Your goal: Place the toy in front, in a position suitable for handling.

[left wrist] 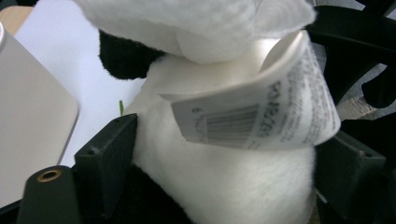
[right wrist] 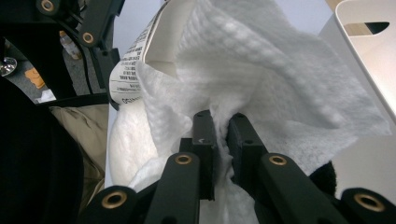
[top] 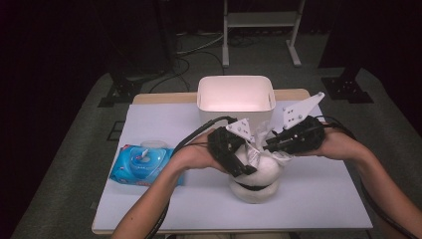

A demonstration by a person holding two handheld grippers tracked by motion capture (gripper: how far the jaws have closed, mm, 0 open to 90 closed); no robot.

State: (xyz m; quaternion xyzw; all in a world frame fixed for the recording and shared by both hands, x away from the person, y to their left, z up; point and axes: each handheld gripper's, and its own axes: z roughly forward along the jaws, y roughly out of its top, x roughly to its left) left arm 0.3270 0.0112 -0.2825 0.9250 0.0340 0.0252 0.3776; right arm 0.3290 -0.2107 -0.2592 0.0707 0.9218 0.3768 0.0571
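Observation:
A white and black plush toy [top: 259, 175] sits on the table's white mat. My left gripper [top: 238, 158] reaches in from the left, and the toy's white body [left wrist: 233, 186] fills the space between its two pads [left wrist: 109, 154], which press against the fur. A printed label [left wrist: 261, 116] with a barcode curls off the toy above the jaws. My right gripper [top: 276, 144] comes in from the right, shut on a crumpled white wipe [right wrist: 266, 70] that lies against the top of the toy. The label [right wrist: 133, 60] hangs beside the wipe.
A white bin [top: 235, 93] stands just behind the toy, close to both grippers. A blue pack of wet wipes [top: 142, 165] lies at the left of the mat [top: 318, 199]. There is bare mat to the right and in front of the toy.

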